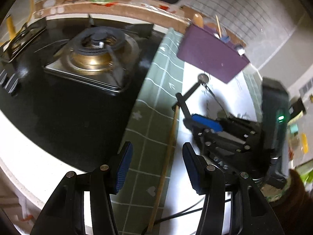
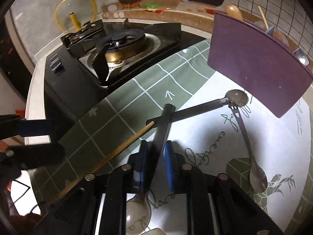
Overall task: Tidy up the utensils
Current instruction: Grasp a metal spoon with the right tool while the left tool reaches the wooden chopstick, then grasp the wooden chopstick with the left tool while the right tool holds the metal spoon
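My right gripper (image 2: 155, 166) is shut on the handle of a black-handled spoon (image 2: 162, 133). The handle points away from me and the bowl shows below the fingers. In the left wrist view the right gripper (image 1: 193, 120) holds that spoon (image 1: 183, 103) above the white mat. My left gripper (image 1: 158, 168) is open over a wooden chopstick (image 1: 168, 152), which lies on the green checked cloth (image 1: 156, 98) between the fingers, untouched. A second black-handled spoon (image 2: 236, 98) and a metal spoon (image 2: 258, 176) lie on the mat. The purple utensil holder (image 2: 254, 64) stands behind with several utensils in it.
A black gas stove (image 2: 121, 47) fills the left side beside the cloth. A yellow-rimmed glass lid (image 2: 76, 9) leans against the wall behind it. A black device with a green light (image 1: 277, 121) stands at the right. A thin cable (image 1: 182, 213) crosses the near counter.
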A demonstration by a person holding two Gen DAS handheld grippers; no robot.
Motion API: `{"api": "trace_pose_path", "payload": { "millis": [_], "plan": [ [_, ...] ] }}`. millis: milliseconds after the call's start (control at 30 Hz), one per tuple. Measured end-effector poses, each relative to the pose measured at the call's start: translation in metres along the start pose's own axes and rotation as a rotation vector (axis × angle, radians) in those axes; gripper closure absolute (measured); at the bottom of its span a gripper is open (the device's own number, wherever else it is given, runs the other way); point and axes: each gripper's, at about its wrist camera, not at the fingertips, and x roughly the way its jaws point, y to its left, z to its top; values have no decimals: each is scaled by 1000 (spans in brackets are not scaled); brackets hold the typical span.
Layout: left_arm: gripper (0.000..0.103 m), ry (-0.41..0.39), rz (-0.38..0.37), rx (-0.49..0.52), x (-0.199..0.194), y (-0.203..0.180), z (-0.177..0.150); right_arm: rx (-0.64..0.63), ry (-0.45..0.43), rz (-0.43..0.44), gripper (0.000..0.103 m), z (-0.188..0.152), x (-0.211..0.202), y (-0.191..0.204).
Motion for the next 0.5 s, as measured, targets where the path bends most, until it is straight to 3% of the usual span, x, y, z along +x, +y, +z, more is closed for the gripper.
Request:
{"api": "trace_pose_path", "payload": {
  "millis": [333, 500],
  "plan": [
    [50, 62, -2, 95, 29, -22, -2, 119, 1, -92, 91, -49, -39, -70],
    [64, 110, -30, 121, 44, -35, -3, 204, -13, -112, 91, -71, -56, -97]
  ]
}}
